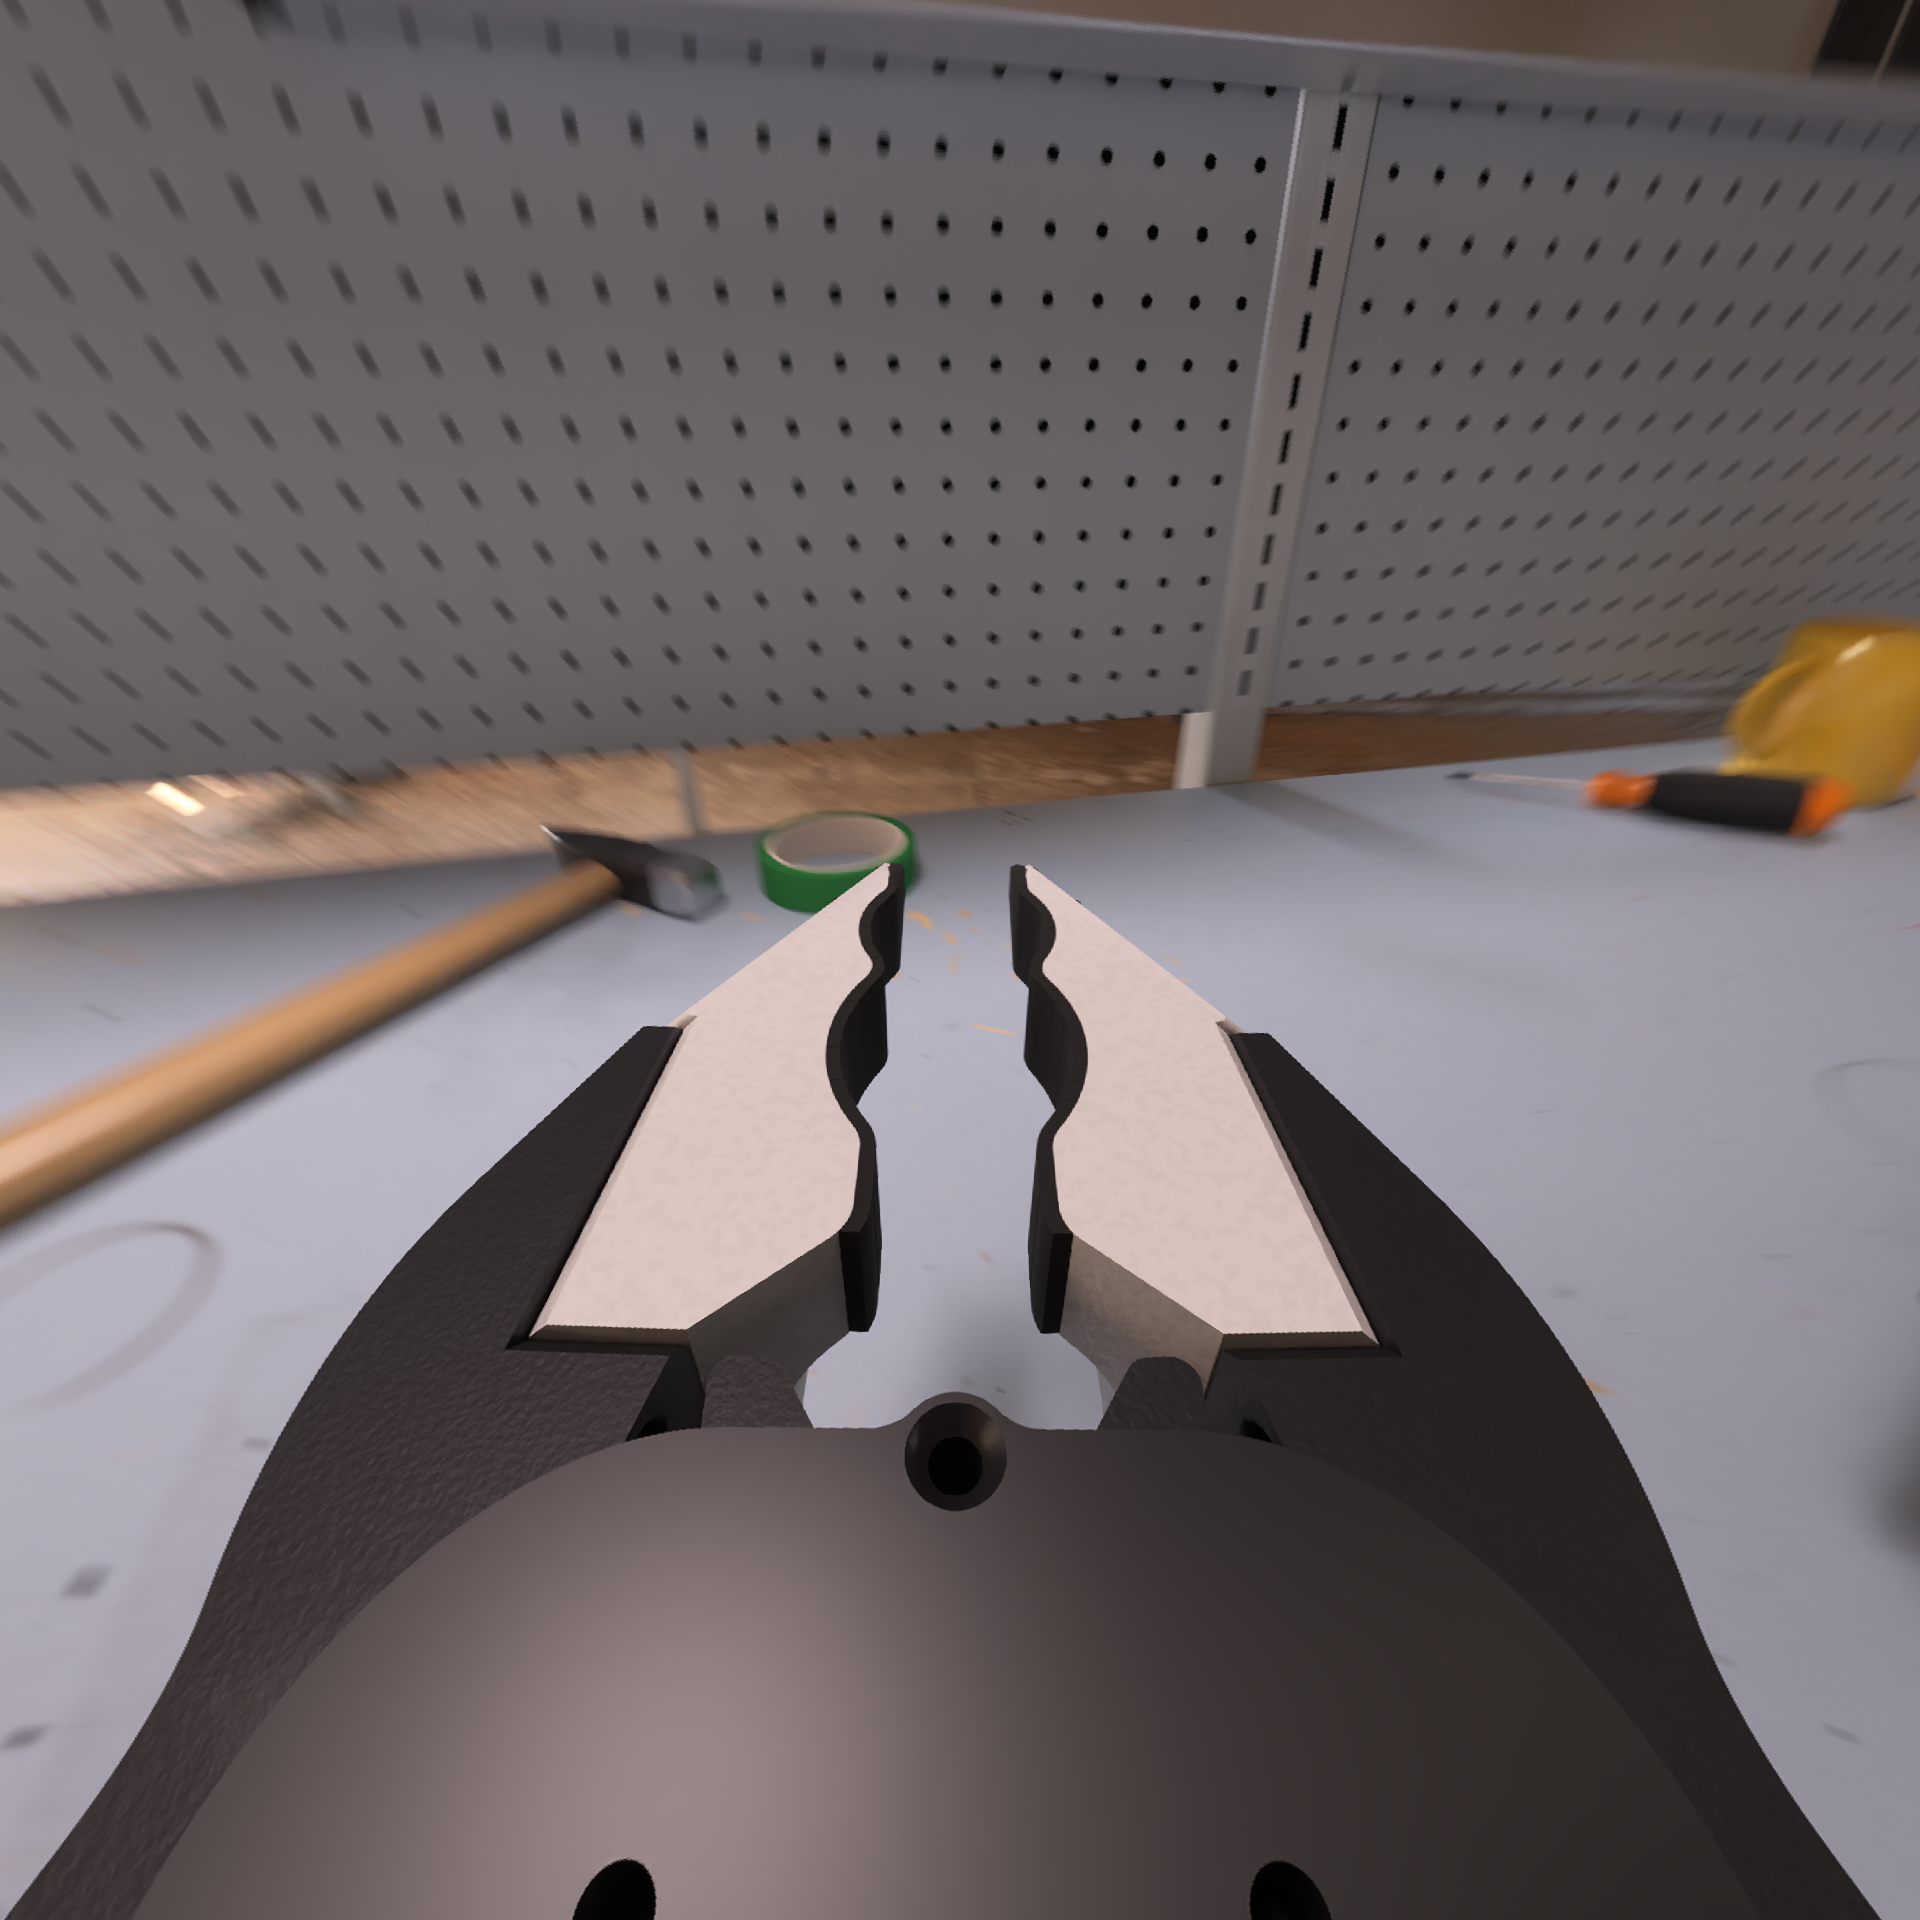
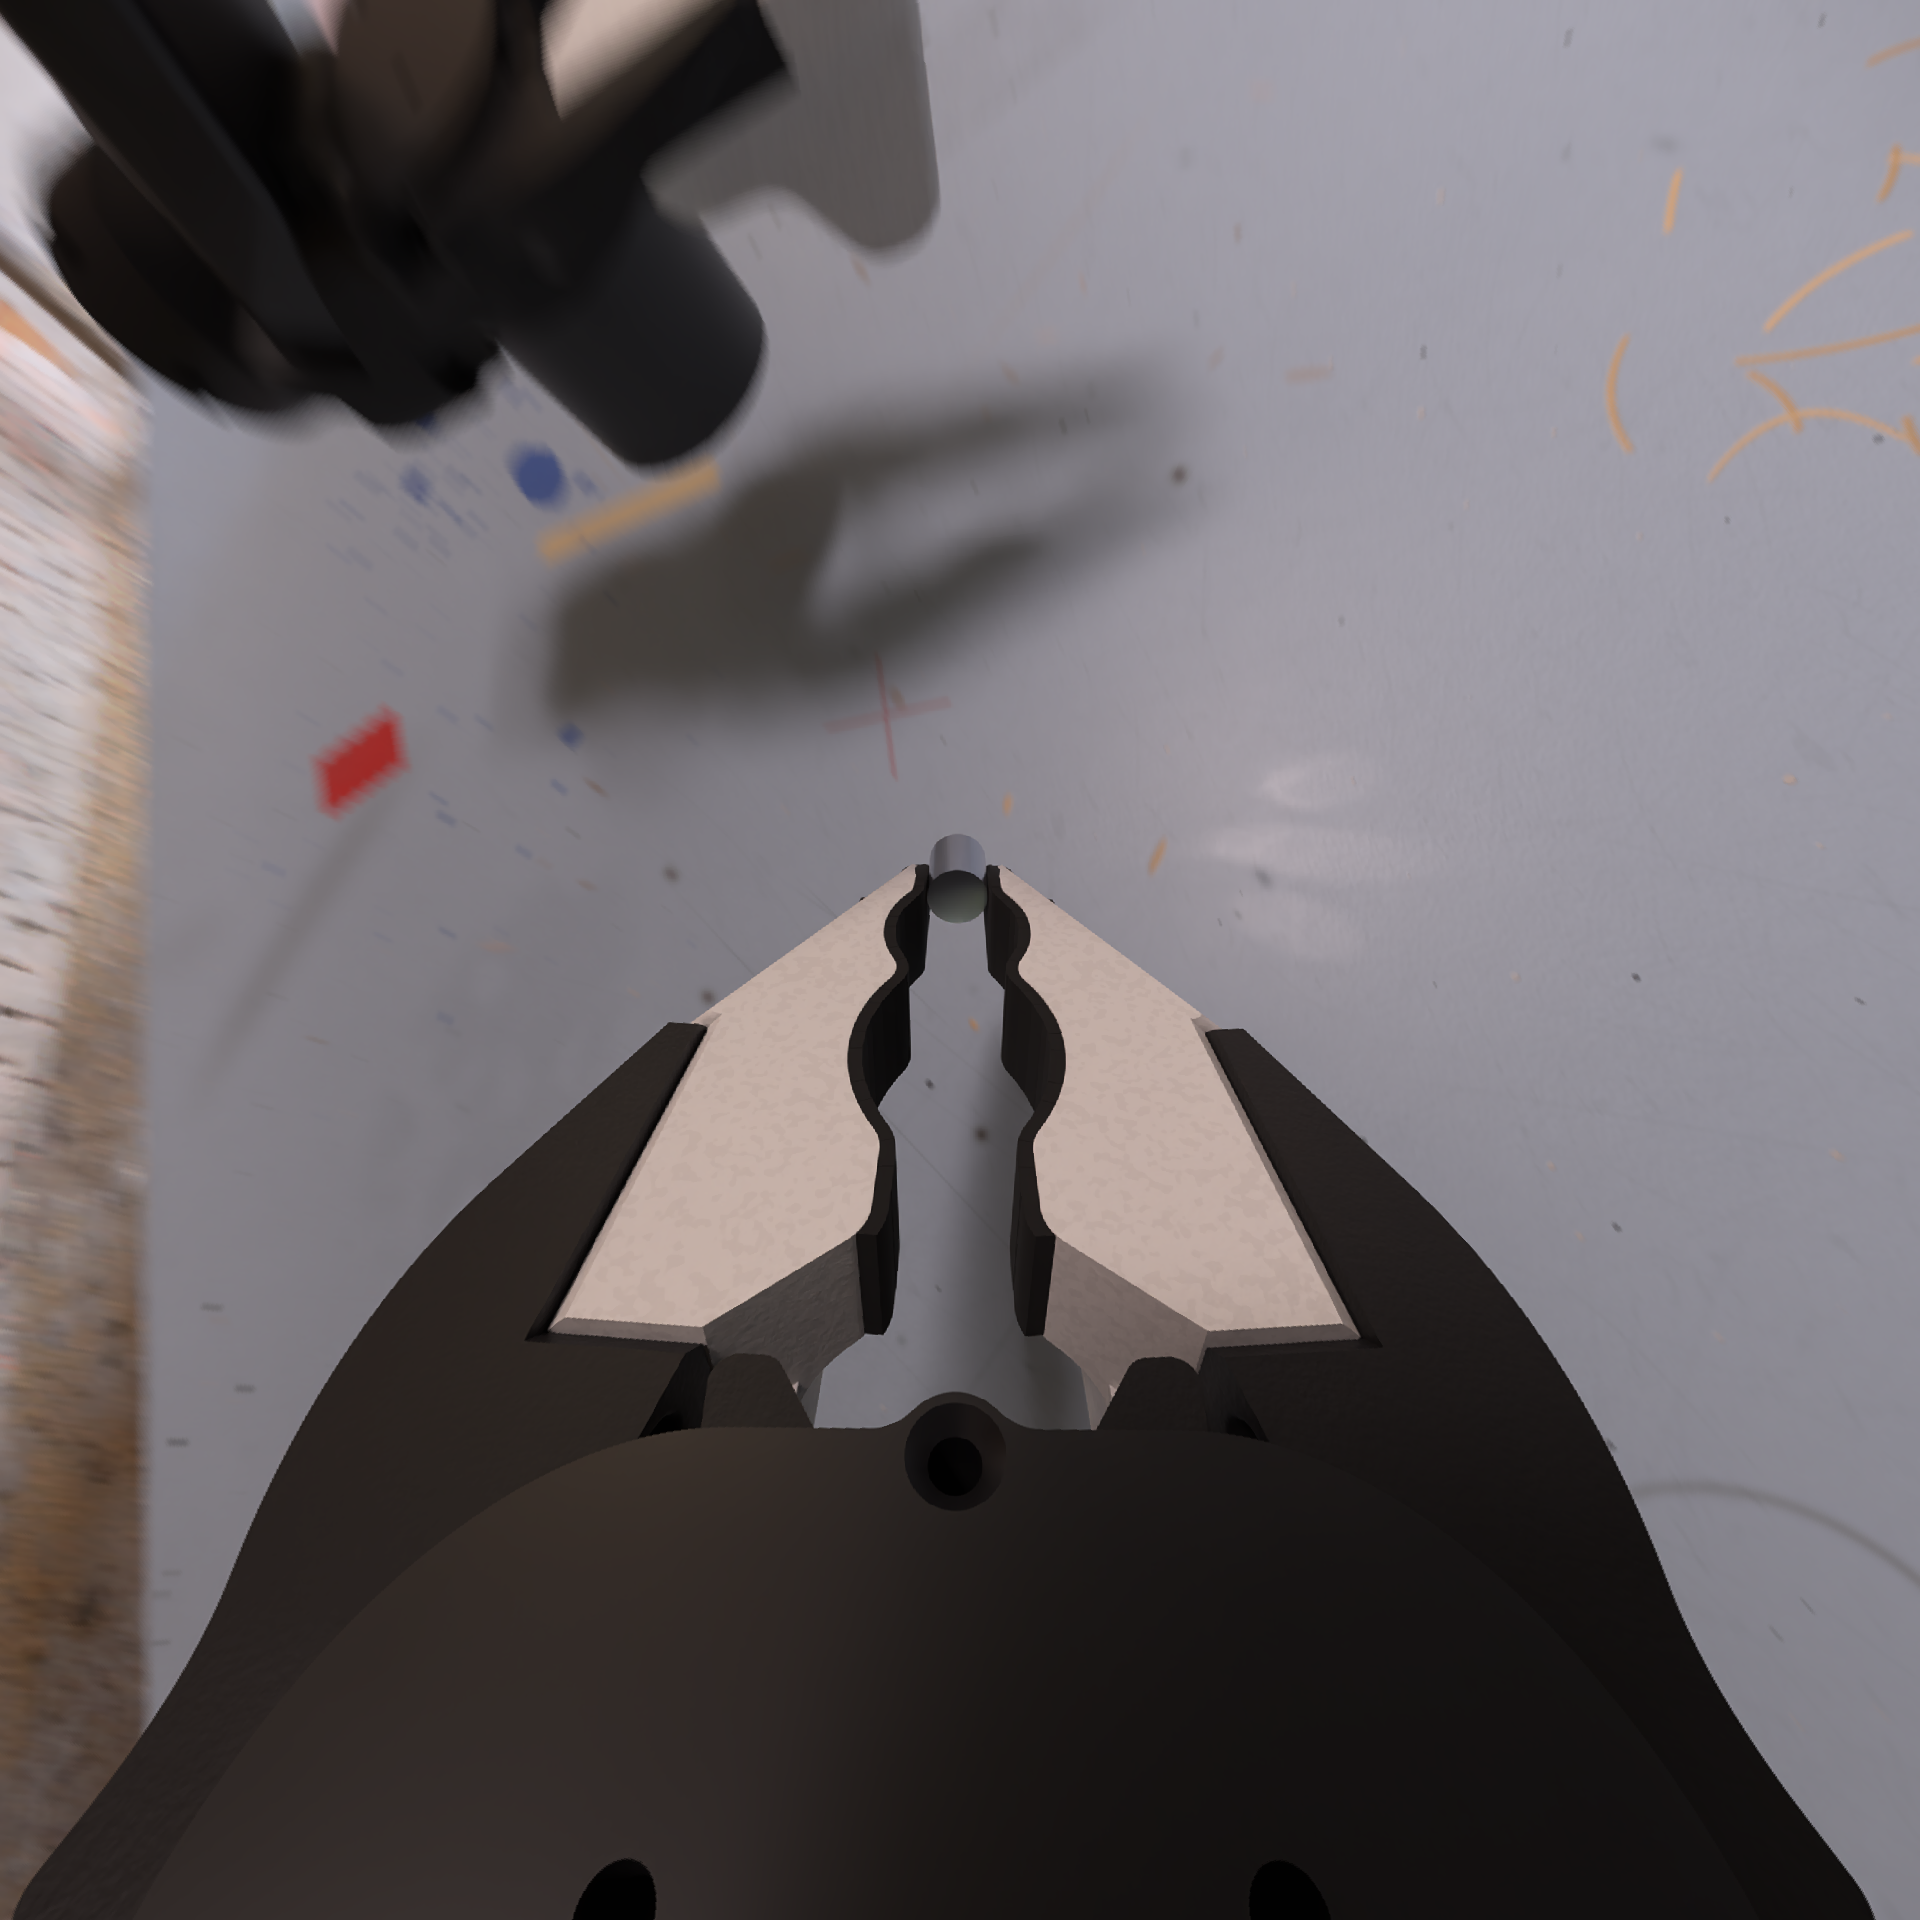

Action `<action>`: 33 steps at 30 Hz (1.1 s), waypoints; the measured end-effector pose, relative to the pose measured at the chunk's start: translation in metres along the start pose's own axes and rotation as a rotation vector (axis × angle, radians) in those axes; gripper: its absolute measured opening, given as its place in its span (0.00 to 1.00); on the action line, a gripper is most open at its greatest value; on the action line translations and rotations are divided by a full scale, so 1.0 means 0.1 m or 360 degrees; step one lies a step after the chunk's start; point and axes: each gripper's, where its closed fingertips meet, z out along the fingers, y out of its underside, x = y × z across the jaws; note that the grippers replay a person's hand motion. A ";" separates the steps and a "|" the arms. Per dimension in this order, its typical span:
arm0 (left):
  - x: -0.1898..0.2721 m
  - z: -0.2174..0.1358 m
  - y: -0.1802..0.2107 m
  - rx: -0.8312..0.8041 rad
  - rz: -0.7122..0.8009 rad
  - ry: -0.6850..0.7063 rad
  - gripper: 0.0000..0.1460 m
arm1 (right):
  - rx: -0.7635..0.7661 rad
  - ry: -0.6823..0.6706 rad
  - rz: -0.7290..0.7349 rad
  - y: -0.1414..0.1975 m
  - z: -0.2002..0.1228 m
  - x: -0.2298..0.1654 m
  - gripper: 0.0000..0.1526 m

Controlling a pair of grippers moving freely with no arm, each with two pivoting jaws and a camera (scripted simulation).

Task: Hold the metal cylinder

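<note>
The metal cylinder (image 2: 956,881) is small, grey and short. It sits pinched between the fingertips of my right gripper (image 2: 956,896), which is shut on it and points down at the grey bench top (image 2: 1351,582). My left gripper (image 1: 956,883) is open and empty, held low over the bench and pointing toward the pegboard wall. The left gripper also shows blurred in the right wrist view (image 2: 436,208), at the upper left, apart from the cylinder. The cylinder does not show in the left wrist view.
A wooden-handled hammer (image 1: 312,997) and a green tape roll (image 1: 836,857) lie ahead of the left gripper. An orange-and-black screwdriver (image 1: 1714,800) and a yellow object (image 1: 1839,696) lie at the far right. A grey pegboard (image 1: 727,416) backs the bench. A red mark (image 2: 358,761) and wood shavings (image 2: 1818,353) dot the surface.
</note>
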 end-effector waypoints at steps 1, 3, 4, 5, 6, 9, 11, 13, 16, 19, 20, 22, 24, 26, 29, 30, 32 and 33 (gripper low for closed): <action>-0.02 0.01 0.03 -0.0036 -0.0148 0.0070 0.12 | -0.0074 0.0085 -0.0056 0.07 0.04 0.01 0.06; -0.09 0.02 0.10 -0.0093 -0.0297 0.0110 0.02 | -0.0192 0.0232 -0.0163 0.19 0.11 0.02 0.06; -0.14 0.02 0.13 -0.0116 -0.0320 0.0078 0.01 | -0.0242 0.0294 -0.0209 0.24 0.14 0.03 0.06; -0.17 0.02 0.15 -0.0129 -0.0320 0.0050 0.01 | -0.0279 0.0346 -0.0247 0.27 0.16 0.03 0.06; -0.18 0.02 0.15 -0.0132 -0.0305 0.0040 0.01 | -0.0306 0.0387 -0.0276 0.30 0.18 0.03 0.06; -0.16 0.02 0.16 -0.0122 -0.0260 0.0035 0.05 | -0.0355 0.0422 -0.0291 0.34 0.23 0.00 0.06; -0.15 0.02 0.15 -0.0117 -0.0246 0.0032 0.07 | -0.0388 0.0418 -0.0269 0.37 0.26 -0.02 0.06; -0.16 0.02 0.14 -0.0107 -0.0256 0.0034 0.09 | -0.0426 0.0429 -0.0258 0.40 0.27 -0.03 0.06; -0.20 0.00 0.13 -0.0088 -0.0334 0.0035 0.12 | -0.0472 0.0483 -0.0282 0.42 0.27 0.00 0.06; -0.26 -0.01 0.11 -0.0062 -0.0418 0.0030 0.13 | -0.0498 0.0514 -0.0311 0.42 0.27 0.01 0.06; -0.28 -0.02 0.11 -0.0056 -0.0438 0.0027 0.13 | -0.0506 0.0513 -0.0312 0.41 0.28 0.01 0.06; -0.31 -0.03 0.11 -0.0049 -0.0469 0.0023 0.13 | -0.0515 0.0500 -0.0304 0.40 0.29 0.01 0.06; -0.33 -0.03 0.10 -0.0041 -0.0488 0.0019 0.14 | -0.0536 0.0489 -0.0292 0.40 0.29 0.01 0.06; -0.33 -0.03 0.11 -0.0040 -0.0493 0.0018 0.14 | -0.0542 0.0485 -0.0288 0.40 0.29 0.01 0.06; -0.33 -0.03 0.11 -0.0047 -0.0481 0.0017 0.14 | -0.0550 0.0476 -0.0268 0.41 0.29 -0.01 0.06; -0.33 -0.03 0.11 -0.0047 -0.0478 0.0016 0.14 | -0.0555 0.0477 -0.0265 0.42 0.28 -0.01 0.06; -0.32 -0.03 0.11 -0.0044 -0.0482 0.0018 0.14 | -0.0562 0.0481 -0.0269 0.42 0.28 0.00 0.06; -0.32 -0.03 0.11 -0.0042 -0.0487 0.0021 0.15 | -0.0562 0.0480 -0.0271 0.42 0.28 0.00 0.06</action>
